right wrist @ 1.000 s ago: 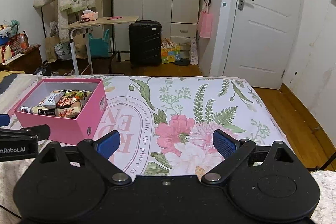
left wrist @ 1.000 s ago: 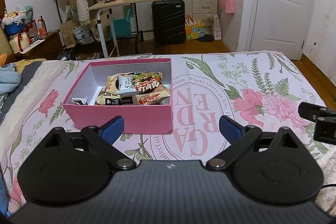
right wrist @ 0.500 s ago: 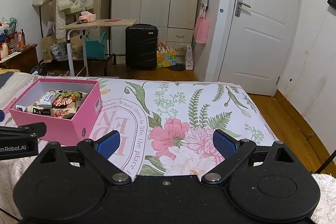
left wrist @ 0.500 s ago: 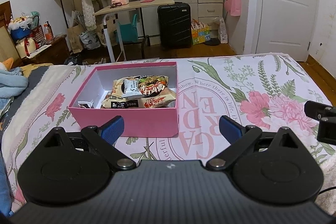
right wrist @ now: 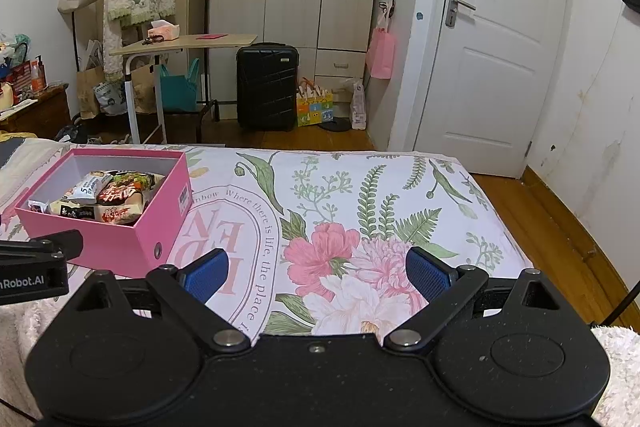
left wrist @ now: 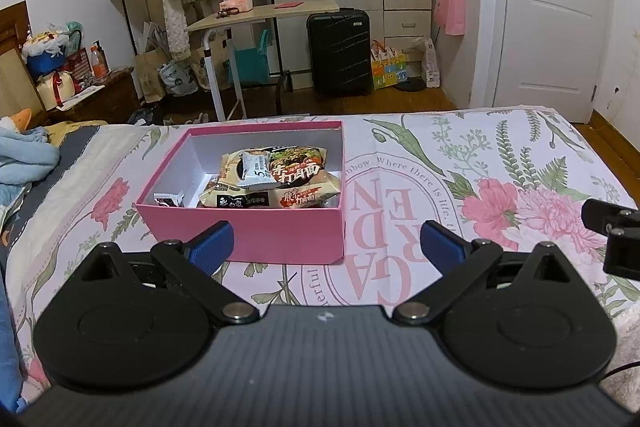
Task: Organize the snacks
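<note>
An open pink box [left wrist: 248,235] [right wrist: 120,247] rests on the flowered bed sheet [left wrist: 500,187] [right wrist: 352,211]. Inside lie several snack packets: noodle packs [left wrist: 296,171] [right wrist: 120,195], a small white bar [left wrist: 256,171] and a small dark packet [left wrist: 168,201] in the near left corner. My left gripper [left wrist: 326,243] hangs open just in front of the box's near wall, nothing between its blue pads. My right gripper [right wrist: 316,271] is open and empty over the sheet, to the right of the box. Each gripper's side shows at the edge of the other's view.
Past the bed's foot stand a black suitcase [left wrist: 340,51] [right wrist: 266,87], a small desk [left wrist: 260,15], a clothes rack and a white door [right wrist: 500,39]. A blue blanket [left wrist: 24,159] lies at the left. Wooden floor runs along the bed's right side.
Both grippers have pulled back and risen a little; the box looks slightly farther away. Both stay open and empty. The box and its snacks have not moved.
</note>
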A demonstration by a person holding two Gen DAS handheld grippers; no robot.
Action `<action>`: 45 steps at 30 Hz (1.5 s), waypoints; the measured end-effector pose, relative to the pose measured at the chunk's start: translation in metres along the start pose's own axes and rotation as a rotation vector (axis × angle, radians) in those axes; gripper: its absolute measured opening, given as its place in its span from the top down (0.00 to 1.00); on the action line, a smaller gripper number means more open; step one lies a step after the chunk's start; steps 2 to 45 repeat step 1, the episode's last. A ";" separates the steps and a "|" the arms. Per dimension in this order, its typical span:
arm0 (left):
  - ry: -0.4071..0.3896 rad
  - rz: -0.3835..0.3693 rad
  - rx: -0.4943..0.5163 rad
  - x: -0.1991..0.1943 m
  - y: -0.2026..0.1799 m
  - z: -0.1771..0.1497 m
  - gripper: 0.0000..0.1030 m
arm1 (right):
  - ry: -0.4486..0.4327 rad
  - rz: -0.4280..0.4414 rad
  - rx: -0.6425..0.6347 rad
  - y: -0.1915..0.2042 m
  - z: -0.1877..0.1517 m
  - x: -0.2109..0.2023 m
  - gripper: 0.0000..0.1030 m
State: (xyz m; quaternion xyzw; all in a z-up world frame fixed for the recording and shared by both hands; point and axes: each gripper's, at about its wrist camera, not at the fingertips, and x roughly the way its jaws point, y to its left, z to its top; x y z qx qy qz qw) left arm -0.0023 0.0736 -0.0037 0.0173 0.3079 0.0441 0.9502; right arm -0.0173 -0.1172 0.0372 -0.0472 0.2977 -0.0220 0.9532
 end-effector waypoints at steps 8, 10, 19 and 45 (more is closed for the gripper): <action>0.003 0.000 -0.001 0.000 0.000 0.000 0.02 | 0.001 0.000 0.001 0.000 0.000 0.000 0.06; 0.003 0.000 -0.001 0.000 0.000 0.000 0.02 | 0.001 0.000 0.001 0.000 0.000 0.000 0.06; 0.003 0.000 -0.001 0.000 0.000 0.000 0.02 | 0.001 0.000 0.001 0.000 0.000 0.000 0.06; 0.003 0.000 -0.001 0.000 0.000 0.000 0.02 | 0.001 0.000 0.001 0.000 0.000 0.000 0.06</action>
